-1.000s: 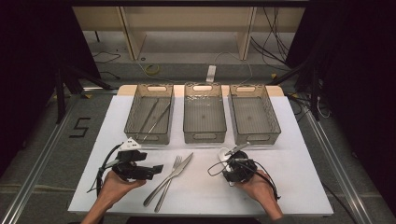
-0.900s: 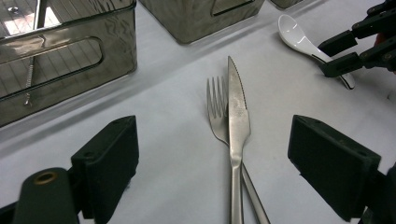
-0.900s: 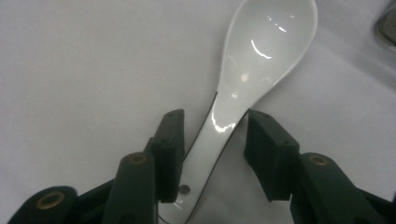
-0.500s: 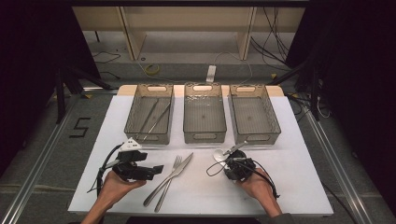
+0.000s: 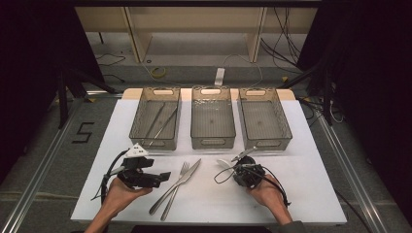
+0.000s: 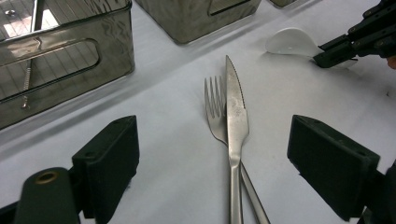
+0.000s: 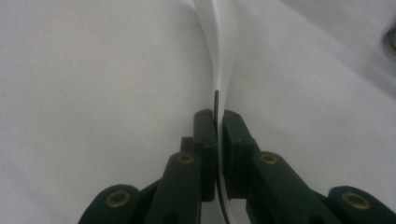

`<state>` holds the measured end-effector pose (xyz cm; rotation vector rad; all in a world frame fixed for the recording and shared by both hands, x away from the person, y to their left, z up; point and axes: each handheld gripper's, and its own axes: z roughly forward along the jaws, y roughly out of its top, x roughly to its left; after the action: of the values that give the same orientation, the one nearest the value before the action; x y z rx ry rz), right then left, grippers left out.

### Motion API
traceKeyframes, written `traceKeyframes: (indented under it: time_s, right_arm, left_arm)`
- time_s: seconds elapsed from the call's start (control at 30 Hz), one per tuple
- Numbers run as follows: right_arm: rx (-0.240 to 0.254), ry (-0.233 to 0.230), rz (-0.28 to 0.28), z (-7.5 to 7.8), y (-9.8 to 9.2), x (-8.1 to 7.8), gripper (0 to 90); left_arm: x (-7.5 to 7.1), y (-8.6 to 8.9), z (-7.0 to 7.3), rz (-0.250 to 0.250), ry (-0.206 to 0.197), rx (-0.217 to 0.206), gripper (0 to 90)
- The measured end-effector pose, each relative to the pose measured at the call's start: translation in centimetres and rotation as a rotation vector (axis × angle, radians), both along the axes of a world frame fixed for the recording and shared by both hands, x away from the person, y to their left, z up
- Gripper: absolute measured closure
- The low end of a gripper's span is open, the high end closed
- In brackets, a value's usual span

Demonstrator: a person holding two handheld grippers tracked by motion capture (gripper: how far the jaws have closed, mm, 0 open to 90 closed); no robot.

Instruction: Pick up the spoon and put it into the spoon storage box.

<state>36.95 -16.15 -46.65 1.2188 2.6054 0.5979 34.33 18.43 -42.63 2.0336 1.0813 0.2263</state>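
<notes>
Right gripper view: right hand-held gripper [image 7: 215, 135] clamped on white spoon [image 7: 219, 46] (handle edge-on), bare tabletop [image 7: 93, 70] around.

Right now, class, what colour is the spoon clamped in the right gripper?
White. The spoon shows best in the left gripper view, its handle pinched by the right gripper.

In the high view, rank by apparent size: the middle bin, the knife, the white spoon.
1. Middle bin, clearly largest.
2. Knife, a long thin piece lying across the fork.
3. White spoon, smallest; part is hidden in the right gripper.
</notes>
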Motion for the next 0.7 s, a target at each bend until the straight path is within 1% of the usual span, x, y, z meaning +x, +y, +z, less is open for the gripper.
traceKeyframes:
  time_s: [0.13, 0.23, 0.53, 0.7]
  right_arm:
    - [0.012, 0.000, 0.000, 0.1, -0.3, 0.1, 86.3]
    - [0.041, -0.003, 0.002, 0.4, -0.5, 0.1, 86.4]
    - [0.116, -0.057, -0.018, 1.6, -1.1, 0.1, 86.3]
    - [0.146, -0.084, -0.028, 2.4, -1.3, 0.4, 86.3]
  left_arm:
    - [0.0, 0.0, 0.0, 0.000, -0.002, 0.000, 16.1]
    - [0.0, 0.1, 0.0, 0.000, -0.002, -0.002, 16.1]
    - [0.0, 0.1, 0.1, 0.001, -0.009, -0.010, 15.9]
    - [0.0, 0.1, 0.2, 0.004, -0.010, -0.018, 15.9]
